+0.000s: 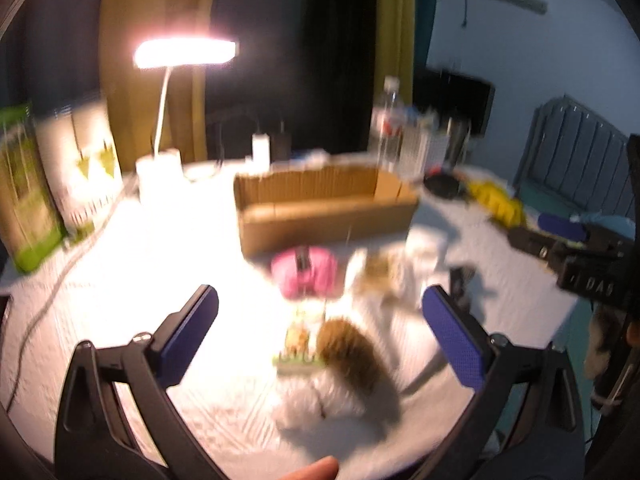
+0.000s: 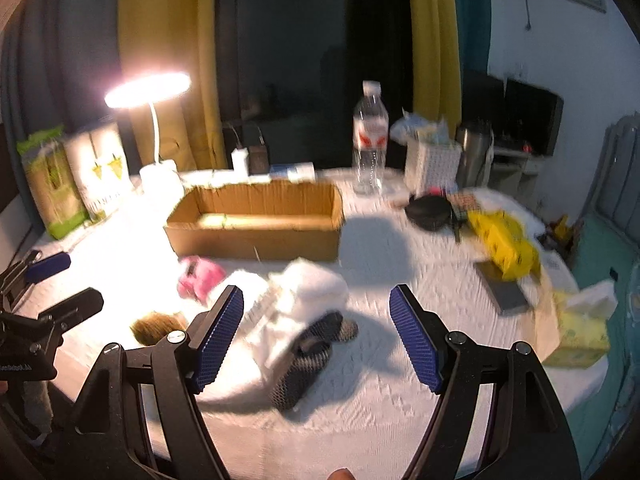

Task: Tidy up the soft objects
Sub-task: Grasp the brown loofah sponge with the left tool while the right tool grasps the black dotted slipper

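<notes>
On white tablecloth [image 2: 380,380], one cardboard box [image 2: 256,236], one pink plush [image 2: 200,276], two dark slippers [image 2: 316,356]

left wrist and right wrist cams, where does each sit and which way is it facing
Left wrist: on the left gripper, above the table, facing the cardboard box and lamp; its open gripper frames a brown-and-white plush; a fingertip shows at the bottom edge.
Right wrist: on the right gripper, facing the same box; its open gripper frames a white plush and dark mesh item; the left gripper shows at left.
Shared: box, lamp, pink toy, water bottle.
</notes>
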A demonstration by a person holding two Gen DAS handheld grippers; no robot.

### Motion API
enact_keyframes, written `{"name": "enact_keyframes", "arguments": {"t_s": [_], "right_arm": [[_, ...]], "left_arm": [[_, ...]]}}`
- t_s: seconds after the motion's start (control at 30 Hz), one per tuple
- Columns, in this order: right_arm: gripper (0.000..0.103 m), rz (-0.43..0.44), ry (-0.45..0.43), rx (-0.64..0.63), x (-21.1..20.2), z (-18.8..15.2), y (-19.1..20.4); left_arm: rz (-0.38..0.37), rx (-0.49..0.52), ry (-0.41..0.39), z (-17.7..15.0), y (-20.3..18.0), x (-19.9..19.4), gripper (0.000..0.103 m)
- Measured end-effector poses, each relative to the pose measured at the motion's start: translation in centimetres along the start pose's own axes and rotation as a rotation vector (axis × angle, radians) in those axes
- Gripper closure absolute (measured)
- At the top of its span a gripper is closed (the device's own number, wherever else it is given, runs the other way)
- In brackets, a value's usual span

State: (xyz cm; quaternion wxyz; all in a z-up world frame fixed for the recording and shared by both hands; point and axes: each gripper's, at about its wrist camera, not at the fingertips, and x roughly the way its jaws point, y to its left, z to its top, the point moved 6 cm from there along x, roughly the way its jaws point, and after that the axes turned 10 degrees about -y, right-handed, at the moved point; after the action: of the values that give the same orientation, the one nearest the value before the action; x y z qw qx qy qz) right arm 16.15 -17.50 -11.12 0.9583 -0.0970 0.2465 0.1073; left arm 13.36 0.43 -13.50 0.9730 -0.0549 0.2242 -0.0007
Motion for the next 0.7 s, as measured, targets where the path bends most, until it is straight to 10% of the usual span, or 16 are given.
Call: {"name": "enact_keyframes", "arguments": {"t_s": [0.43, 0.7], "right_arm": [[0.025, 0.031, 0.164, 0.033, 5.4, -5.7, -0.9], [0.03, 0.102, 0.211, 0.111, 7.8, -6.9, -1.6]], "left_arm": [[-0.015, 0.053, 0.133, -4.1, -0.7, 4.7, 0.004], [-0.045, 0.16, 0.195, -4.7, -2.6, 7.3, 0.042]]}}
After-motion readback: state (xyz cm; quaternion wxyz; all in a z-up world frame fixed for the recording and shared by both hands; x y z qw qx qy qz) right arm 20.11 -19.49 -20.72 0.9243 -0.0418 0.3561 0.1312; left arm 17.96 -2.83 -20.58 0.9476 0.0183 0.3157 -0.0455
